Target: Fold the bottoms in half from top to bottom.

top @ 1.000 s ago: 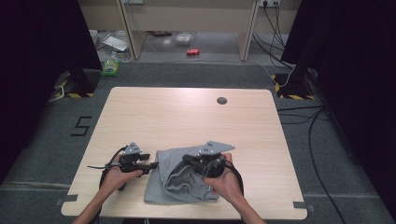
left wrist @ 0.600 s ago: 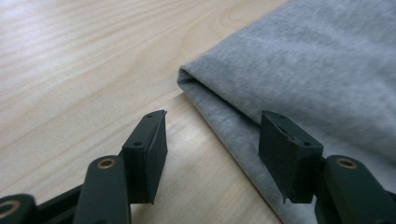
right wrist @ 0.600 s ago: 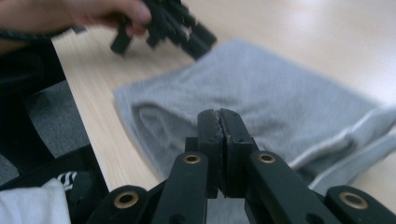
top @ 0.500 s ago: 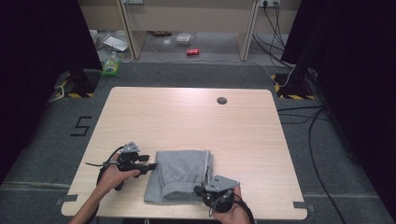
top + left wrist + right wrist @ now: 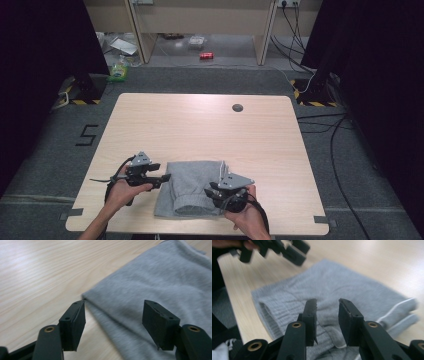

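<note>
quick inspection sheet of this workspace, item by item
surface: light wood table, round dark grommet near far edge
job's things: folded grey garment lying flat at near edge
clutter: nothing seen on table
grippers: left gripper open at garment's left edge, nothing between jaws; right gripper just been opening, above the cloth, jaws apart
cables: black cables on floor at right
surroundings: grey carpet, red can and litter under far bench

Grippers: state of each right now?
Left gripper: open, just widened, holds nothing, over the grey garment edge.
Right gripper: open, just opening, nothing gripped, above the garment.
</note>
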The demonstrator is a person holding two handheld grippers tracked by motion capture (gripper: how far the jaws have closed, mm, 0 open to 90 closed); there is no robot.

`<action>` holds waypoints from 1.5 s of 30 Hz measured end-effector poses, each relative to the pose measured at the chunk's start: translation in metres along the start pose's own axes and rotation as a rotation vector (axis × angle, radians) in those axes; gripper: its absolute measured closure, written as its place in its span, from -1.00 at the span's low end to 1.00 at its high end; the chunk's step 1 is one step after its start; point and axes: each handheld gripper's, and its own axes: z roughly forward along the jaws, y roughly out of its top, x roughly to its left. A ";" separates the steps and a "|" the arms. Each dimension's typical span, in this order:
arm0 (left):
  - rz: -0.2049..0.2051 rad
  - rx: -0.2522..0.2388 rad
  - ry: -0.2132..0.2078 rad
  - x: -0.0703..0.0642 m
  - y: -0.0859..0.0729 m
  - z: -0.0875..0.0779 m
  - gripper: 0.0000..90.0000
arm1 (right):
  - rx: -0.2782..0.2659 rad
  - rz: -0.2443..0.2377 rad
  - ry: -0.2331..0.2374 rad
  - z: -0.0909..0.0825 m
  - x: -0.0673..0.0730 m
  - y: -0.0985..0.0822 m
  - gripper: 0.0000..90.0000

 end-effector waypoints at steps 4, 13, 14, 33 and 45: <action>0.029 -0.017 -0.036 -0.024 0.000 -0.002 -0.30 | 0.076 -0.031 0.008 0.013 0.010 -0.012 0.53; 0.161 0.061 -0.055 -0.068 -0.036 0.000 -0.24 | 0.106 -0.072 -0.025 0.006 0.030 -0.032 0.55; 0.169 0.067 -0.055 -0.069 -0.038 -0.001 -0.22 | 0.105 -0.066 -0.022 0.006 0.029 -0.033 0.55; 0.051 -0.011 -0.073 -0.038 -0.016 -0.010 -0.32 | -0.021 0.088 -0.125 -0.008 -0.029 0.003 -0.10; -0.029 -0.004 -0.018 -0.008 -0.001 0.006 -0.34 | -0.008 0.166 -0.170 0.009 -0.066 0.013 -0.14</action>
